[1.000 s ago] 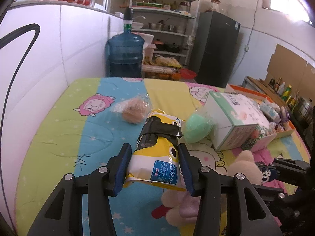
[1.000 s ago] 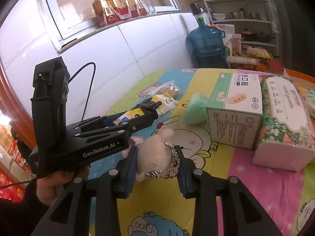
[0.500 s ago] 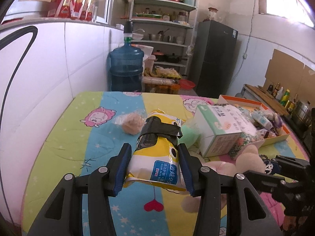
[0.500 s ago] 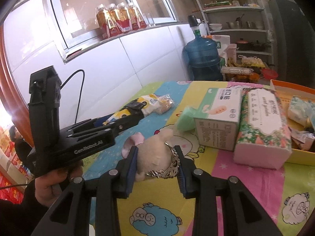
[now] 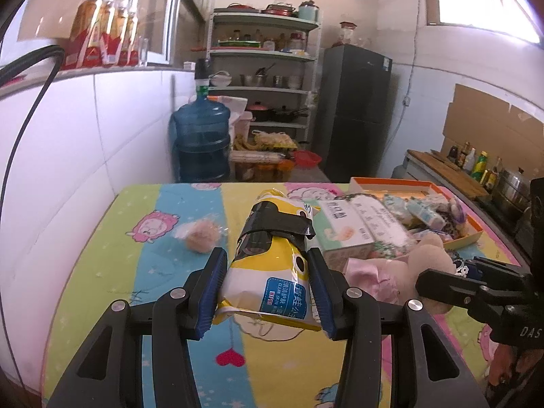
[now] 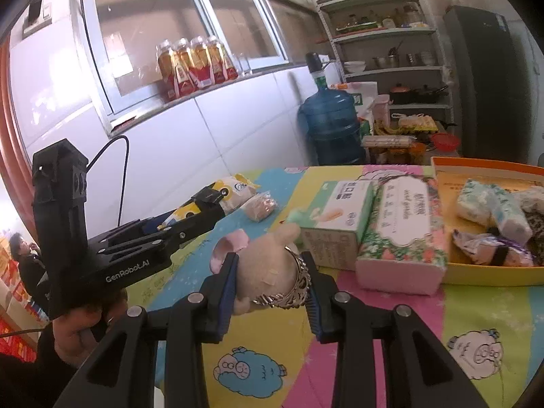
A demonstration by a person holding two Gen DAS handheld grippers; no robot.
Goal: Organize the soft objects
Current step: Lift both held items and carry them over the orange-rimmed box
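Gripping a yellow wipes pack [image 5: 268, 272], the left tool [image 5: 268, 292] mirrors the right tool [image 6: 268, 289] clamping a plush toy [image 6: 268, 268].

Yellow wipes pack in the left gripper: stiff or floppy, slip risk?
The yellow wipes pack looks soft: it bulges between the left gripper's pads, so it probably sags. The glossy film may slip. It seems light, since a pinch at one end holds it.
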